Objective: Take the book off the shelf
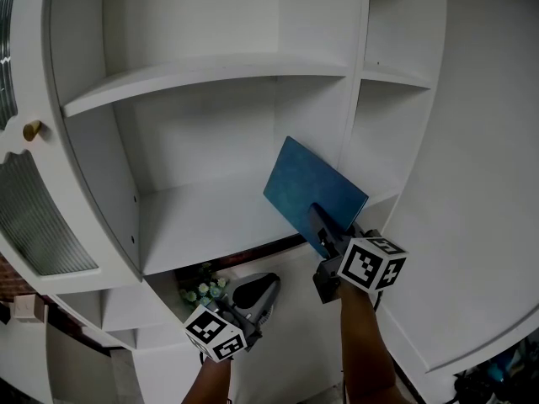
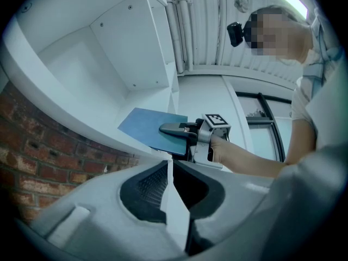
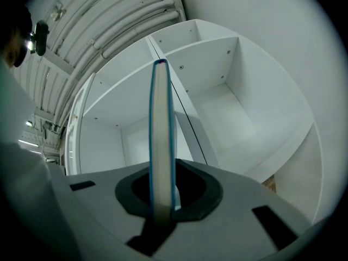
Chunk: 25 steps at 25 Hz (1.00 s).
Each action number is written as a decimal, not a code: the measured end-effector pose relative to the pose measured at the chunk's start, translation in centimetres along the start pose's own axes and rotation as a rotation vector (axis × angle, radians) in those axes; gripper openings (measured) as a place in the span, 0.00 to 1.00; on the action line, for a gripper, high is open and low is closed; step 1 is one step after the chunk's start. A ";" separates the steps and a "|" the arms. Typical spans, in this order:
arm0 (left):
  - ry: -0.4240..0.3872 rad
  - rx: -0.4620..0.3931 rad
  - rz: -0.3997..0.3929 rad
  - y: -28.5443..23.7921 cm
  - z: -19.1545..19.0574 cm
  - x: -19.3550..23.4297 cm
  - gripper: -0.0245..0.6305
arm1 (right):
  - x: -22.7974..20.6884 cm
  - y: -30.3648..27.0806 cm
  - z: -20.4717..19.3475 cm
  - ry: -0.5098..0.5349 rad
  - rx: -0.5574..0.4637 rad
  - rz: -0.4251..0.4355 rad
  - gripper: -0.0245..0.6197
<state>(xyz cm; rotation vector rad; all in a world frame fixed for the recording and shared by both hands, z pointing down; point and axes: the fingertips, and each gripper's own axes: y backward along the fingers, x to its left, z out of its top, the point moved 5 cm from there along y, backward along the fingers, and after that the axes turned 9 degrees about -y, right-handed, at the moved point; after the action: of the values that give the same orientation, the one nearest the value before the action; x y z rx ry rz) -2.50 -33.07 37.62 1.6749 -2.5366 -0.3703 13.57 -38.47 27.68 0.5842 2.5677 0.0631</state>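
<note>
Shelf (image 1: 210,217) bay has open room at 9 o'clock of the book (image 1: 313,188). Book's tilted over the front edge, near the upright at 3. R gripper (image 1: 324,225) clamped on its low corner. L gripper (image 1: 259,289) at 7, jaws together, holding nothing.

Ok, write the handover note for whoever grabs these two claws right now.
Right claw: shut on the thin blue-covered book, gripping its lower edge.
Left claw: shut, empty, held below the shelf front.
Book: tilted, at the front right of the white shelf board, partly past its front edge.
Done: book gripped.
Left: draw it fully clear of the shelf.
</note>
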 end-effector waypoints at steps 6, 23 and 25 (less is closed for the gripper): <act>-0.003 0.002 -0.001 0.3 0.3 -0.8 0.07 | 0.5 1.7 -0.4 -0.010 -0.015 0.032 0.12; -0.002 0.030 -0.001 1.2 0.1 -4.1 0.07 | 2.3 8.4 -2.6 -0.093 -0.050 0.134 0.12; -0.005 0.032 -0.004 1.3 0.1 -4.5 0.07 | 2.4 9.2 -2.8 -0.110 -0.057 0.144 0.12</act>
<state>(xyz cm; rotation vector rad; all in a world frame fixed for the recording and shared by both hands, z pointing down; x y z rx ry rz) -1.83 -28.47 38.16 1.6919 -2.5565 -0.3358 13.98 -28.95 30.47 0.7294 2.4071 0.1488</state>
